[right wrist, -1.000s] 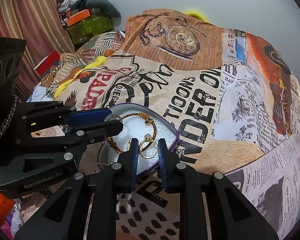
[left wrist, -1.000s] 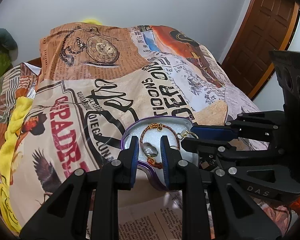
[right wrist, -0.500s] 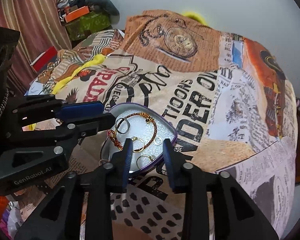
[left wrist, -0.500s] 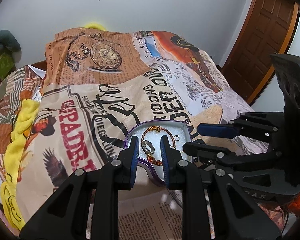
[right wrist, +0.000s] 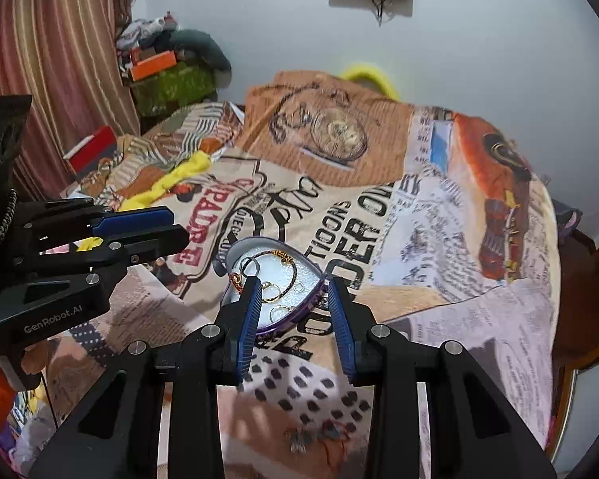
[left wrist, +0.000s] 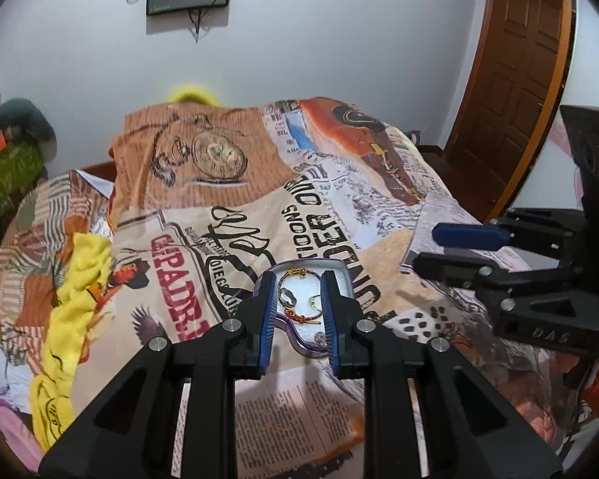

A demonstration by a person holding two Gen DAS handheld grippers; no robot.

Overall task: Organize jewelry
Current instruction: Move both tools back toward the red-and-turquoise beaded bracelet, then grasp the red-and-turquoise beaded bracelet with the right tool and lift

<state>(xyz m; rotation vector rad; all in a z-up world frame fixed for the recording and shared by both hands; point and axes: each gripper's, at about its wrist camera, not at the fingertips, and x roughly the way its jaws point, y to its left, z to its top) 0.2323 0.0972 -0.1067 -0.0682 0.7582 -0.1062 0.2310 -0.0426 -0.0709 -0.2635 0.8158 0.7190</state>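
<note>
A purple-rimmed jewelry tray point(left wrist: 341, 269) point(right wrist: 235, 244) with a white lining lies on the printed bedspread. It holds a red and gold bracelet point(left wrist: 299, 317) point(right wrist: 279, 256), a silver ring point(left wrist: 288, 297) and gold rings point(right wrist: 270, 291). My left gripper point(left wrist: 297, 311) is open and empty, raised above the near side of the tray. My right gripper point(right wrist: 293, 311) is open and empty, also above the tray's near edge. Each gripper shows in the other's view point(left wrist: 459, 249) point(right wrist: 147, 231).
More small jewelry point(right wrist: 299, 441) lies on the bedspread near me. A yellow cloth point(left wrist: 76, 287) lies at the bed's left. A wooden door point(left wrist: 511, 92) is at the right, stacked boxes and clothes point(right wrist: 167, 76) at the far left.
Both grippers have lifted and pulled back from the tray. The right gripper opened and let go of a gold ring, which now lies in the tray. The left jaws widened.
</note>
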